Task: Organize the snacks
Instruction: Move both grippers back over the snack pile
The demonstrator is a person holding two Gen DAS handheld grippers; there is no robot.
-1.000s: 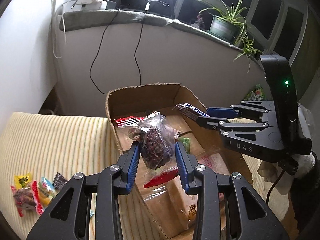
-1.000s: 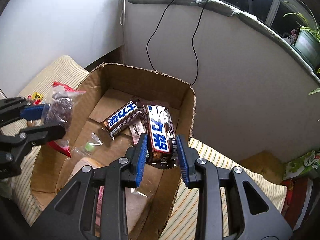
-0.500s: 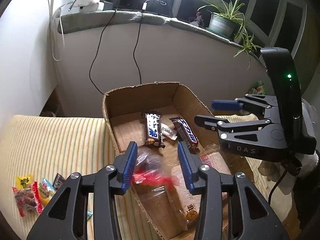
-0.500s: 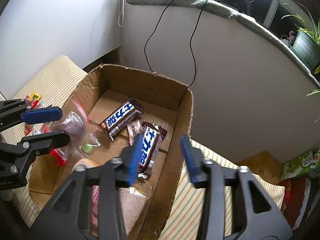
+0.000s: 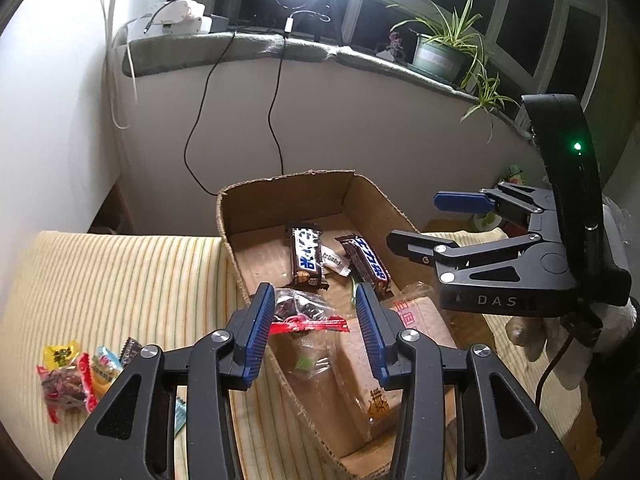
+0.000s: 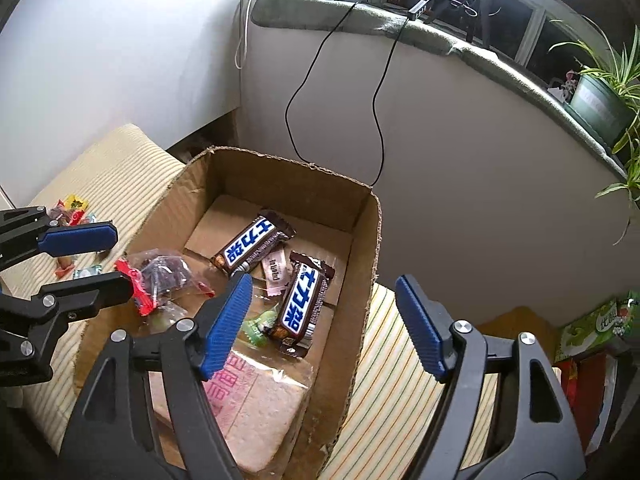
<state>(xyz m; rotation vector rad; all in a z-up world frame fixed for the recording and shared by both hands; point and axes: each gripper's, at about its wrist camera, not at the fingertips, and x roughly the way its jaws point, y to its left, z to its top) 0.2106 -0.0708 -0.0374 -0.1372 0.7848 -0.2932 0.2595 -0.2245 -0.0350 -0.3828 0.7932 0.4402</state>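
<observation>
Ribbed striped cushion (image 5: pixel 120 280); corrugated cardboard box (image 6: pixel 372 240) holding glossy chocolate bars (image 6: pixel 252 246). My left gripper (image 5: pixel 316 320) and right gripper (image 6: pixel 324 320) gape empty.

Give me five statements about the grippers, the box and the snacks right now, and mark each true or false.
1. Both grippers are open. True: left gripper and right gripper hold nothing.
2. Two chocolate bars lie in the box. True: one bar, another.
3. The clear bag is clamped in the left gripper. False: it lies loose in the box.
4. No snacks remain on the cushion. False: several candies lie there.
5. The box is empty. False: it holds snacks.
</observation>
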